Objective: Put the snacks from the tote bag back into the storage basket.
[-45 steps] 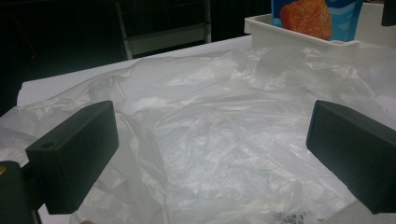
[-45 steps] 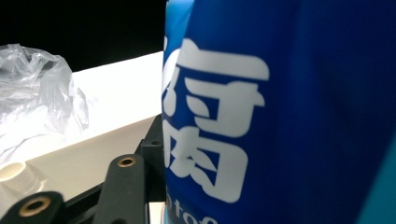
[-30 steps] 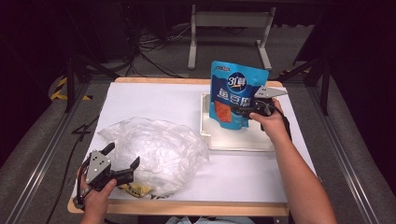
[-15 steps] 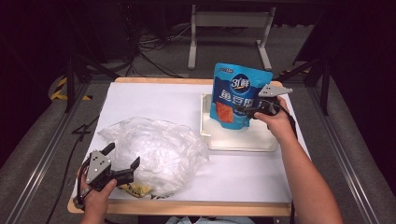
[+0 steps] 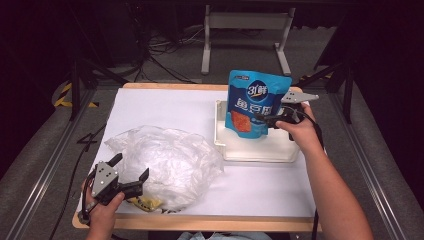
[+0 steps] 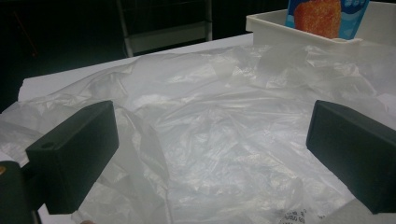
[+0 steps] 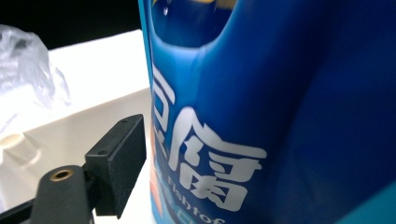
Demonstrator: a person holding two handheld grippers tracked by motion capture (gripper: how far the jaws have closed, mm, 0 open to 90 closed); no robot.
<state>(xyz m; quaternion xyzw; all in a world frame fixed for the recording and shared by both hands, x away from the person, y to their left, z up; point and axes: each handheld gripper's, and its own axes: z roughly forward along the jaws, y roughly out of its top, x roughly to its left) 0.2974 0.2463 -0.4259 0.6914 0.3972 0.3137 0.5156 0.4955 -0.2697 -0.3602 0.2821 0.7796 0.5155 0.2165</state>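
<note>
One white-covered table [image 5: 165, 107], dark room, left claw [image 5: 131, 172] spread by plastic bag [image 5: 165, 162], right claw [image 5: 265, 120] opening beside blue pouch [image 5: 255, 107].

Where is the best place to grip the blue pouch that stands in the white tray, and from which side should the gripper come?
Probably the upper side edge of the blue pouch, approached level from the right, where the right gripper is. The pouch stands upright in the white tray, flat and thin near its top seal, so the jaws can pinch its two faces there.
</note>
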